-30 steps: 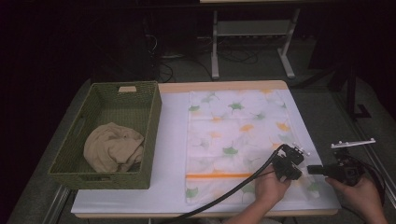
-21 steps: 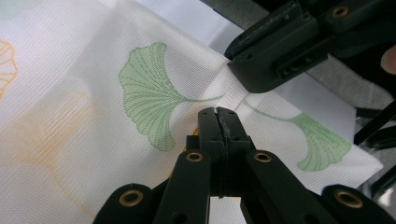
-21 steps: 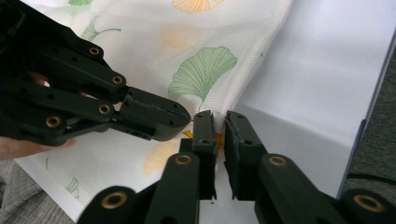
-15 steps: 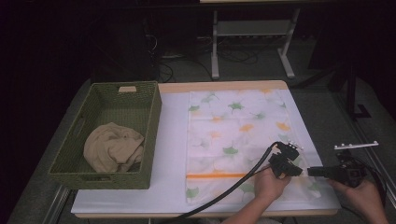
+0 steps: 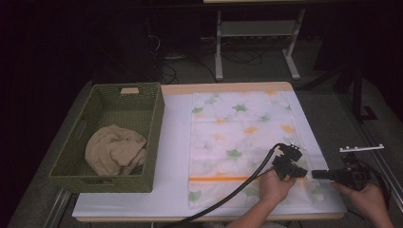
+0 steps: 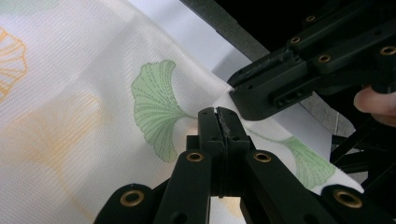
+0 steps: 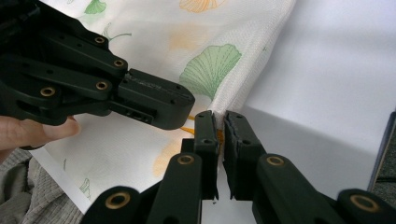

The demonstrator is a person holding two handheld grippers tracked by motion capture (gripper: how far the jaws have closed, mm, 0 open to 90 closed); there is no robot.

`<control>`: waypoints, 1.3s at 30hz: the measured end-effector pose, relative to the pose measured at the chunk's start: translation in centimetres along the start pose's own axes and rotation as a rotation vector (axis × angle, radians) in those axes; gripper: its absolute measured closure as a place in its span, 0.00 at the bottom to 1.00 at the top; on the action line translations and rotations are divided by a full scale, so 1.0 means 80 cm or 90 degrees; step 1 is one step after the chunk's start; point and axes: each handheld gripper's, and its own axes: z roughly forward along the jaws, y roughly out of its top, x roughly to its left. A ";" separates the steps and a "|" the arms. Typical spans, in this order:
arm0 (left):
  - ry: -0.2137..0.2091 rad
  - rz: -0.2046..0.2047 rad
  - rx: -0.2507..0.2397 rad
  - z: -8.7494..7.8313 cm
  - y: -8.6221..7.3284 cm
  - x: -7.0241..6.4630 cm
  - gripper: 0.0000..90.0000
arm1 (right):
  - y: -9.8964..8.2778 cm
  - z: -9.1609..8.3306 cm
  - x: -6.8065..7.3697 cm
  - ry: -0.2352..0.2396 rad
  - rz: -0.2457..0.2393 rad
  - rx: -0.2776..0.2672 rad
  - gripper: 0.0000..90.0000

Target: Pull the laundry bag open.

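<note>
Basically a thin leaf-print mesh bag (image 5: 242, 142) lies flat on the white surface (image 5: 176, 142), just right of the green basket (image 5: 111, 137) holding a beige cloth (image 5: 114, 152). Left gripper (image 6: 219, 116) is clamped together on the bag's fabric near its right edge. Right gripper (image 7: 219, 122) has just been closing, pinching that same edge beside the left one. Bag looks light, floppy, slightly slippery; best held at the hemmed edge or corners.

The beige cloth (image 5: 115, 151) lies partly hidden behind the basket's wall (image 5: 102, 179).
</note>
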 end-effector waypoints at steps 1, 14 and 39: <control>0.000 0.000 0.000 0.000 0.000 0.000 1.00 | 0.000 0.000 0.000 0.000 0.000 0.000 0.92; 0.007 -0.006 -0.003 0.002 0.000 0.002 1.00 | 0.001 0.007 0.001 -0.012 -0.004 0.011 0.93; -0.011 -0.036 0.006 -0.033 -0.011 0.020 1.00 | 0.002 0.002 0.004 -0.044 -0.012 0.014 0.94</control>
